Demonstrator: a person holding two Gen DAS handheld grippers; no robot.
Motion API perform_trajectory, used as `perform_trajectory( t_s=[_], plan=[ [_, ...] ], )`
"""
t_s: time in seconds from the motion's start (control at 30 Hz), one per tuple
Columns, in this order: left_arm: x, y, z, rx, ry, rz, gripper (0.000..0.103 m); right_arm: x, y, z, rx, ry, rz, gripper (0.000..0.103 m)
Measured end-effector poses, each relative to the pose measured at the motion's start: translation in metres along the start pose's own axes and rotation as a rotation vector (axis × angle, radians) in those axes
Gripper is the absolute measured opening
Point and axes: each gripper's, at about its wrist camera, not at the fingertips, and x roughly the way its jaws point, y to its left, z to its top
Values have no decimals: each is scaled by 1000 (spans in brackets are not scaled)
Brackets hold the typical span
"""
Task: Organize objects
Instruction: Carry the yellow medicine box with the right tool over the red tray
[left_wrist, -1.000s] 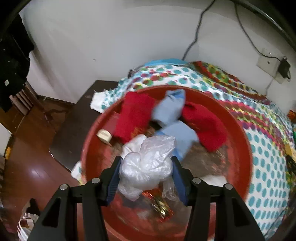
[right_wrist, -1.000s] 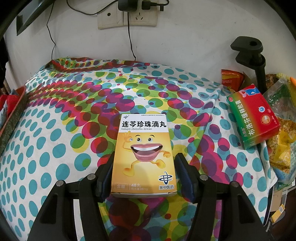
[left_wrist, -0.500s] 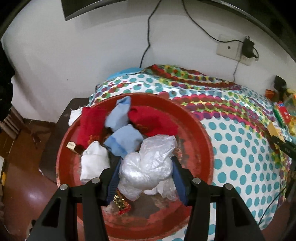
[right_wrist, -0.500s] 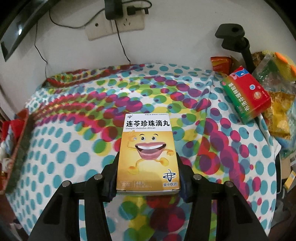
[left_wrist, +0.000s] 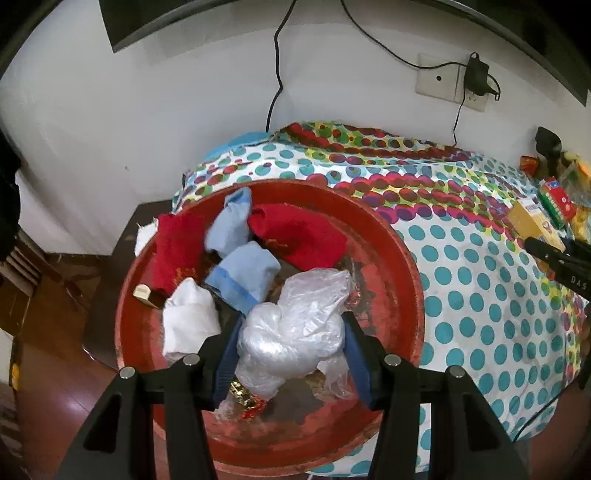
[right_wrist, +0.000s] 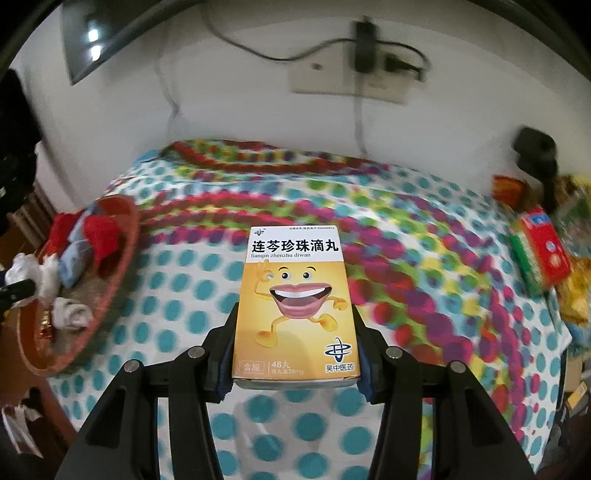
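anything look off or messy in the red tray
Yes. The red tray has a scuffed, worn base with bare patches, and socks lie jumbled in it. The left gripper holds a crumpled plastic bag over it.

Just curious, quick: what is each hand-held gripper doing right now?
Left hand-held gripper: closed on crumpled plastic bag.
Right hand-held gripper: closed on yellow medicine box.

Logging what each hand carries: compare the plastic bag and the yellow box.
The plastic bag is clear, crumpled and shapeless; the yellow box is stiff, flat-sided and printed with a cartoon mouth. The bag hangs over the red tray; the box is over the dotted cloth. Each is pinched in a tool.
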Motion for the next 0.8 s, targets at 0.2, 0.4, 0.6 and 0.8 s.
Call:
perform_trajectory(
  t_s=[0.2, 0.4, 0.6, 0.8],
  plan=[
    [-6, 10, 0, -28, -2, -26, 53, -1, 44, 11, -63, 3, 45, 48],
    [-6, 18, 1, -58, 9, -40, 54, 2, 89, 18, -126, 13, 94, 48],
    [-4, 27, 0, -83, 23, -65, 54, 9, 129, 19, -177, 20, 139, 48],
    [0, 35, -2, -95, 33, -64, 54, 16, 164, 20, -217, 36, 179, 48]
  ],
)
